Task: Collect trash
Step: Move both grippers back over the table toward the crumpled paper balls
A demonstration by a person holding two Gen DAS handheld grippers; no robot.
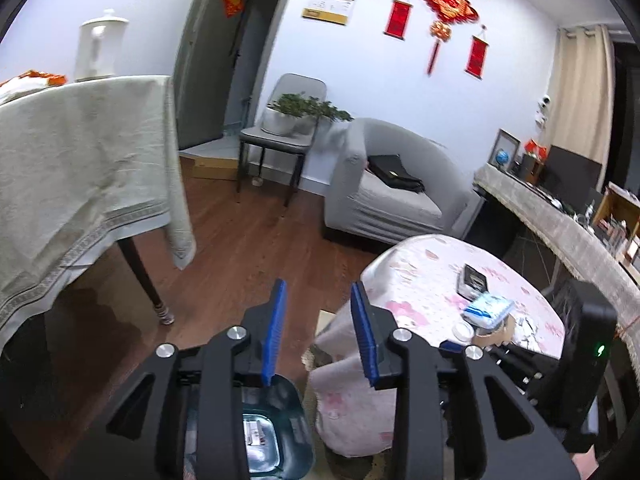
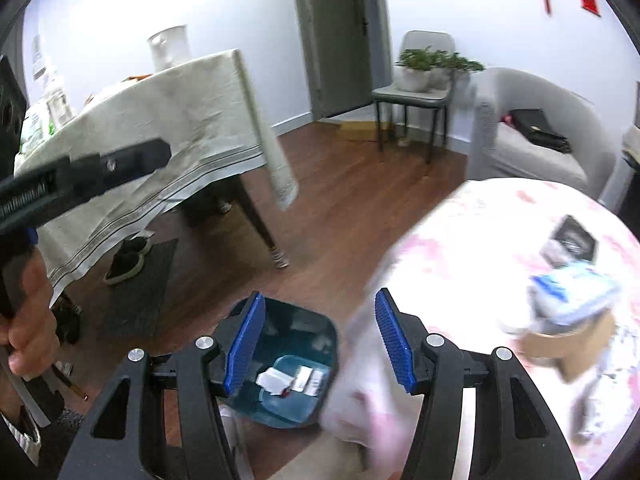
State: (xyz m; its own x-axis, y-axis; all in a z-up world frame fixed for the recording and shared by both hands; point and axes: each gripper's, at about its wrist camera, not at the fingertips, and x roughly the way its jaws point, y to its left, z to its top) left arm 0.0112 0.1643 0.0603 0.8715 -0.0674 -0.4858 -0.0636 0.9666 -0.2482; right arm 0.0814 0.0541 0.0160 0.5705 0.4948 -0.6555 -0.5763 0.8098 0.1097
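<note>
A teal trash bin (image 2: pixel 304 332) stands on the wood floor beside a round table with a pink flowered cloth (image 2: pixel 472 240). White paper scraps (image 2: pixel 276 380) lie in the bin. My right gripper (image 2: pixel 320 340) is open and empty above the bin's edge. My left gripper (image 1: pixel 320 328) is open and empty, with the bin (image 1: pixel 280 412) below its left finger. On the round table (image 1: pixel 420 280) lie a blue-and-white packet (image 1: pixel 488 308), a brown cardboard piece (image 1: pixel 496 334), a small white cup (image 1: pixel 464 330) and a dark box (image 1: pixel 474 280).
A dining table with a beige cloth (image 1: pixel 80 160) stands at left, its leg (image 1: pixel 148 284) near the bin. A grey armchair (image 1: pixel 384 192) with a black bag and a chair holding a plant (image 1: pixel 288 120) stand at the back. Shoes (image 2: pixel 128 260) lie under the dining table.
</note>
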